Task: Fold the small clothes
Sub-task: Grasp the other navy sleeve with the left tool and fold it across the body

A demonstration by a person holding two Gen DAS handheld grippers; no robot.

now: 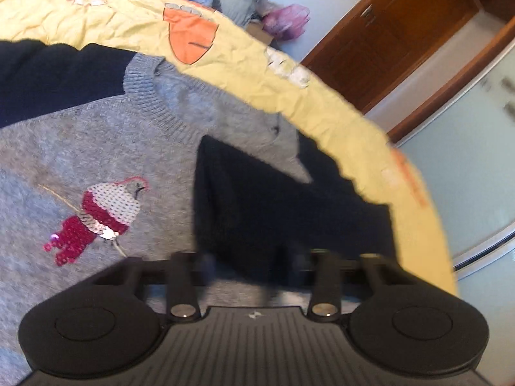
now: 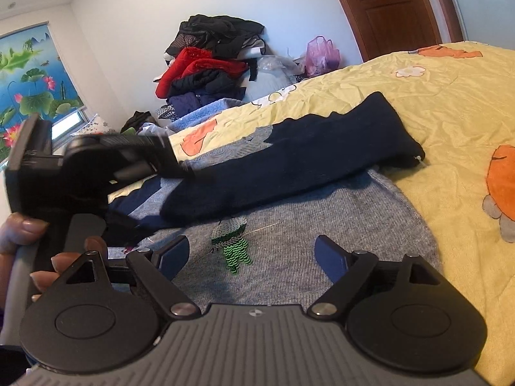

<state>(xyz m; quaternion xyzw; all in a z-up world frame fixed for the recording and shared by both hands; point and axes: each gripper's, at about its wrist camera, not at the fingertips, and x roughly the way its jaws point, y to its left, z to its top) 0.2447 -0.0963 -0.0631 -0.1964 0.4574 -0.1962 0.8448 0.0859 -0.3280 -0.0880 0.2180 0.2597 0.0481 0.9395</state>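
A small grey knit sweater (image 1: 96, 148) with navy sleeves and a sequin figure (image 1: 103, 215) lies flat on the yellow bedsheet (image 1: 96, 9). One navy sleeve (image 1: 283, 212) is folded across its chest; it also shows in the right wrist view (image 2: 305, 157). My left gripper (image 1: 254, 263) is low over the folded sleeve, its fingertips hidden in the dark cloth and blurred. In the right wrist view the left gripper (image 2: 180, 167) touches the sleeve near the shoulder. My right gripper (image 2: 251, 254) is open and empty above the sweater's grey body (image 2: 322, 218).
The bed's edge (image 1: 428, 212) curves close to the sweater. A pile of clothes (image 2: 209, 61) and a pink plastic bag (image 2: 322, 53) sit against the wall. A brown wooden door (image 2: 389, 9) stands beyond the bed.
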